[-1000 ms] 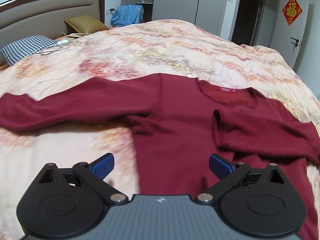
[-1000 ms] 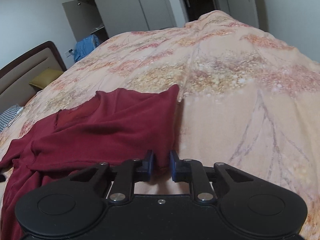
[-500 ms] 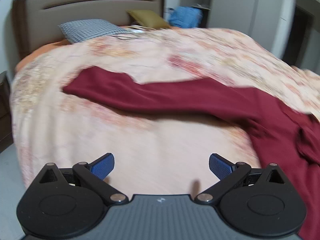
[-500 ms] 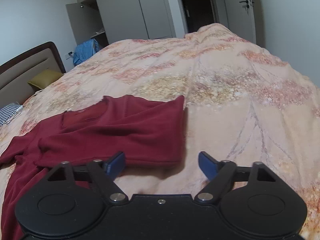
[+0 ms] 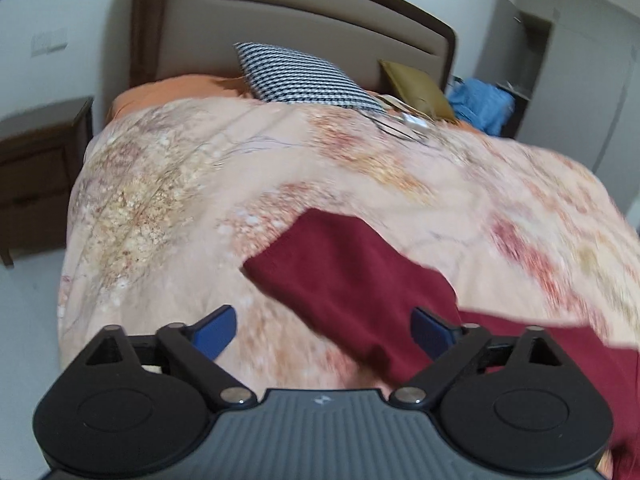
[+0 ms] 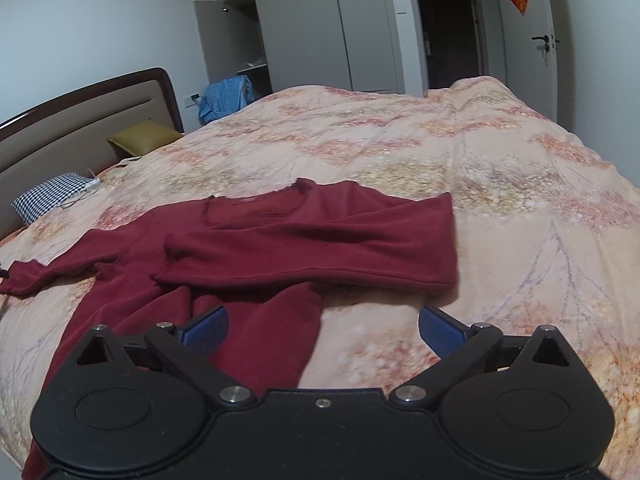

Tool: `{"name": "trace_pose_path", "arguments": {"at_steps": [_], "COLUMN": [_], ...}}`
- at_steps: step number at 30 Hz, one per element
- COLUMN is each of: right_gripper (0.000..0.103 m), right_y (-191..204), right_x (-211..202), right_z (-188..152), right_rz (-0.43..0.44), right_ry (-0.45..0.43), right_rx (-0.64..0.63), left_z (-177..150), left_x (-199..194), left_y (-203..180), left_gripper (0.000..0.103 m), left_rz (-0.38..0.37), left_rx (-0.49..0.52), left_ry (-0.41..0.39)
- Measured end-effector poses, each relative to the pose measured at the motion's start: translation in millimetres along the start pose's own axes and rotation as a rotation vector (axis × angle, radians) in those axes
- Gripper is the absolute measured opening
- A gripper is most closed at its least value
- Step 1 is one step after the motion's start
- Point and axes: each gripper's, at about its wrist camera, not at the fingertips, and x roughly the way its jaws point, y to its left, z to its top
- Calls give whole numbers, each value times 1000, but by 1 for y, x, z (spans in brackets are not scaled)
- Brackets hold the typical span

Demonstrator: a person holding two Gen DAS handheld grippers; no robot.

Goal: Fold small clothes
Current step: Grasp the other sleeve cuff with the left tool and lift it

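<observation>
Released sleeve (image 6: 312, 248) beyond right gripper (image 6: 322, 330), seemingly untouched

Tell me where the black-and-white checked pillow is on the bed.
The checked pillow leans against the headboard at the head of the bed, just left of the olive cushion in the left wrist view; the right wrist view shows it at far left.
</observation>
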Motion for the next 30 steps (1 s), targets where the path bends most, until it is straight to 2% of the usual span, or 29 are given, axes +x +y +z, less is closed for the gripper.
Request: {"name": "trace_pose_path", "arguments": {"at_steps": [2, 3, 5, 6, 7, 8, 10, 14, 21, 26, 30], "right_gripper": [101, 101, 101, 101, 101, 101, 101, 101, 101, 102, 102], "right_y": [7, 10, 16, 18, 21, 23, 28, 35, 33, 29, 27], "right_x": [-2, -2, -4, -4, -4, -4, -4, -5, -8, -5, -6], "right_z": [-1, -1, -3, -3, -3, -3, -3, -4, -4, -7, -10], "right_rz": [7, 11, 20, 23, 25, 27, 30, 43, 67, 75, 85], "right_ry": [-1, -2, -4, -5, -5, -7, -10, -19, -31, -22, -20], "right_rx": [-12, -18, -30, -38, -49, -61, -83, -111, -102, -72, -59], "left_z": [5, 7, 9, 9, 10, 11, 12, 20, 62, 75, 73], "left_x": [10, 15, 23, 26, 29, 30, 30, 17, -35, -52, -75], "left_y": [7, 9, 13, 13, 13, 13, 14, 10, -4, -33, -63], "left_gripper": [76, 72, 51, 44, 27, 17, 9, 6, 5, 5, 5], "left_rz": [-5, -3, -1, 6, 17, 25, 15, -2, -81, -94, -187], "left_rx": [-58, -87, -128, -138, -142, -146, -165, -150, -121, 7, 37], "left_ry": [0, 3, 2, -1, -4, -8, -15, -67, -261, -307, -339]}}
